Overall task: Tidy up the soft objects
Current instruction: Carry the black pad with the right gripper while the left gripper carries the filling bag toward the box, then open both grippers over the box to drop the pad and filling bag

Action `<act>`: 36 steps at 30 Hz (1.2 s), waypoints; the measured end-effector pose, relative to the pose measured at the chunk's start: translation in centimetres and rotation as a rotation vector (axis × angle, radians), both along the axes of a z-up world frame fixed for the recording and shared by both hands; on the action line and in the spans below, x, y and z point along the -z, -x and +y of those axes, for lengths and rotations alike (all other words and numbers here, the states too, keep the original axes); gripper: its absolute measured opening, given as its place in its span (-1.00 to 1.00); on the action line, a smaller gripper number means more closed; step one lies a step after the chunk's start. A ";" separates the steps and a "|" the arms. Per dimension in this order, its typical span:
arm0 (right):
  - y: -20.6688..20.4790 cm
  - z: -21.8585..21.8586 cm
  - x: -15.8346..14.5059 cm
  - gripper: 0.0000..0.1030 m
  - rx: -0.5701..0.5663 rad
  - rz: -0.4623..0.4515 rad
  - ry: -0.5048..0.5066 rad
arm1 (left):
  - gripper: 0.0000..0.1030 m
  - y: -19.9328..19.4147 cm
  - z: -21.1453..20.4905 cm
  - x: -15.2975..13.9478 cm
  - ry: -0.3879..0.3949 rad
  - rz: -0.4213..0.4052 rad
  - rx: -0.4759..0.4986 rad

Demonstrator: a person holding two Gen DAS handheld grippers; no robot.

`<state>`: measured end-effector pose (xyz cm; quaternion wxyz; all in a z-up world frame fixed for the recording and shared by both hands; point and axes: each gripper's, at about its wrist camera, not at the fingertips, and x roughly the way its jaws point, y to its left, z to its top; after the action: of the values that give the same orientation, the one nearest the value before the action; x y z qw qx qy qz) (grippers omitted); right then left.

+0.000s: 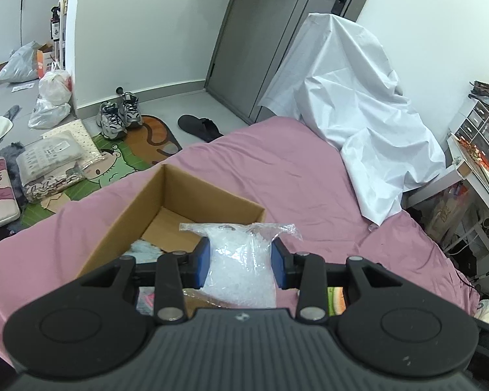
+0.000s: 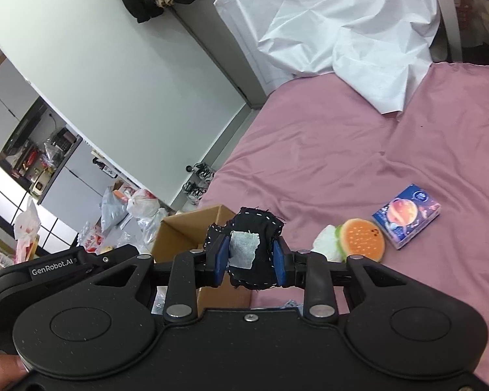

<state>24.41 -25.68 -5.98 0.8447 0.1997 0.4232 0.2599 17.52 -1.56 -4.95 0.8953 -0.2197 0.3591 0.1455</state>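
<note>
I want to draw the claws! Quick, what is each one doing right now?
Left gripper: closed on a clear plastic bag of white bits.
Right gripper: closed on a black cloth pouch with white stitching.

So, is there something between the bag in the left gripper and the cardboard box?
Nothing visible. The left gripper holds the clear bag of pellets just above the near edge of the open cardboard box, with no flap or object between them.

Right tongs (image 2: 250, 258) clamp a black stitched pouch (image 2: 254, 251) above the cardboard box (image 2: 185, 231) on pink sheet (image 2: 326, 150)
</note>
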 end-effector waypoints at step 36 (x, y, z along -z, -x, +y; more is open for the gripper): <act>2.6 12.7 2.6 -0.33 -0.272 0.105 0.141 | -0.27 1.6 9.0 2.6 0.096 0.035 -0.068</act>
<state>21.80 -12.95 -8.54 0.7904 0.0942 0.5071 0.3306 15.94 7.42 -7.57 0.8719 -0.2719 0.3735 0.1624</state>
